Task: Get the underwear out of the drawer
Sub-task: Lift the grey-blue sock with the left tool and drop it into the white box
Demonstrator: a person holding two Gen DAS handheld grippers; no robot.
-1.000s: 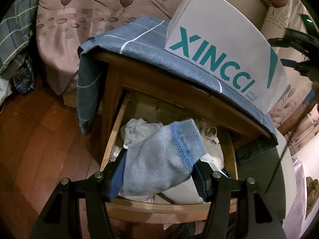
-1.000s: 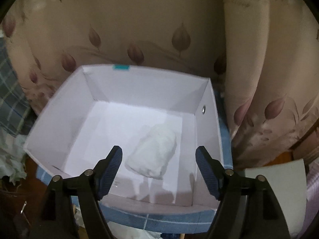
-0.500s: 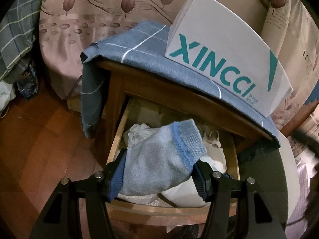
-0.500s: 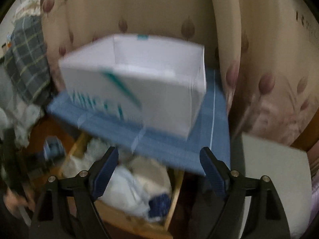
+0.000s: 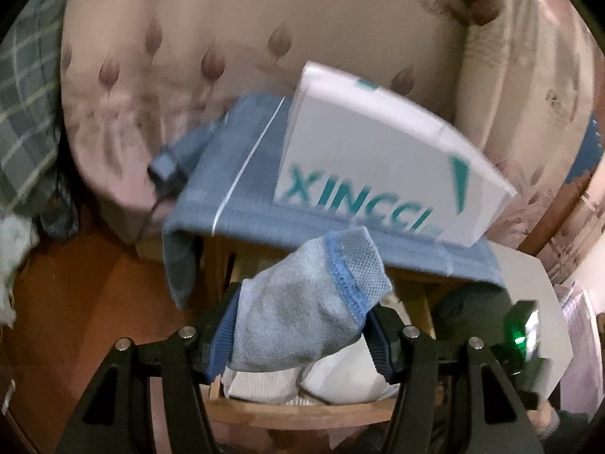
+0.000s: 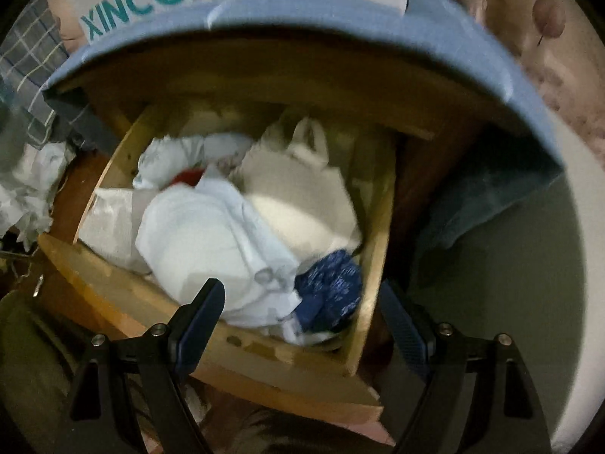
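Note:
My left gripper (image 5: 302, 335) is shut on a light blue piece of underwear (image 5: 306, 302) with a darker blue band, held up in front of the open wooden drawer (image 5: 302, 414). In the right wrist view my right gripper (image 6: 304, 325) stands open above the front rim of the drawer (image 6: 372, 234), nothing between its fingers. Inside lie a pale blue-white garment (image 6: 211, 234), a white cloth (image 6: 298, 196) and a dark blue patterned piece (image 6: 332, 283) near the front right corner.
A white XINCCI box (image 5: 378, 174) stands on the blue cloth (image 5: 234, 185) that covers the nightstand top. Leaf-print curtain (image 5: 227, 38) hangs behind. A plaid fabric (image 5: 22, 106) lies at the left over the wooden floor (image 5: 75, 295). A pale surface (image 6: 510, 295) sits right of the drawer.
The left gripper has risen with the blue underwear, so the box now sits lower in its view. The right gripper left the white box, came down over the open drawer and widened.

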